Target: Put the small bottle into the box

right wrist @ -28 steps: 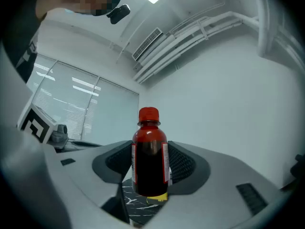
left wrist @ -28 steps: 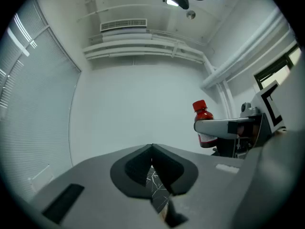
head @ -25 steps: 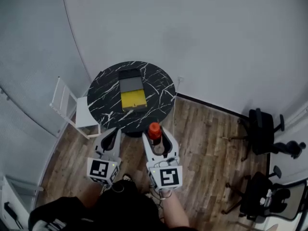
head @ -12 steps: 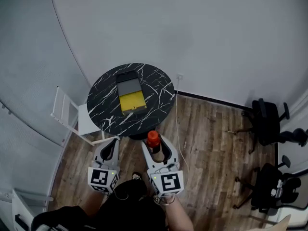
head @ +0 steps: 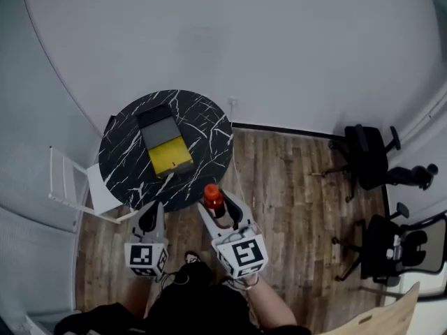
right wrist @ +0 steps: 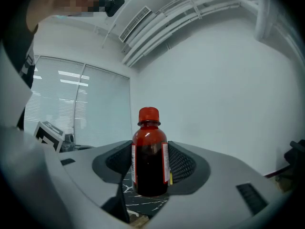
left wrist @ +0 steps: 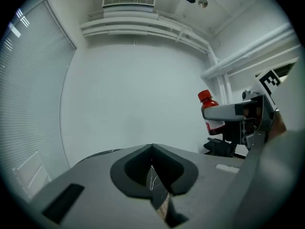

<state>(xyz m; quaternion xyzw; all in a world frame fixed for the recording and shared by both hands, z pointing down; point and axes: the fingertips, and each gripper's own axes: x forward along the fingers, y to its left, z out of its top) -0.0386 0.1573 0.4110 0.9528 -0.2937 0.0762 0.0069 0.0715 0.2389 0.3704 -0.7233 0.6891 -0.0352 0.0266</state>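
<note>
Right tongs (head: 218, 208) were clamped on the labelled middle of the small bottle (right wrist: 150, 156), upright, short of the table (head: 209, 121) bearing the box (head: 165, 142), left tongs (head: 149, 217) closed empty; bottle judged light, rigid, slick, best gripped mid-body.

Seen from the head camera, the bottle (head: 212, 195) shows only its red cap and shoulder, the rest sunk between the jaws of the right claw (head: 221, 209), while the box (head: 165, 142) on the worktop (head: 120, 160) is too small to tell what, if anything, lies in it. From the left claw (left wrist: 152, 149), the worktop is a mere sliver through the closed jaws, and the bottle's label is too small to read. The person (head: 202, 306) is cut off by the bottom edge.
</note>
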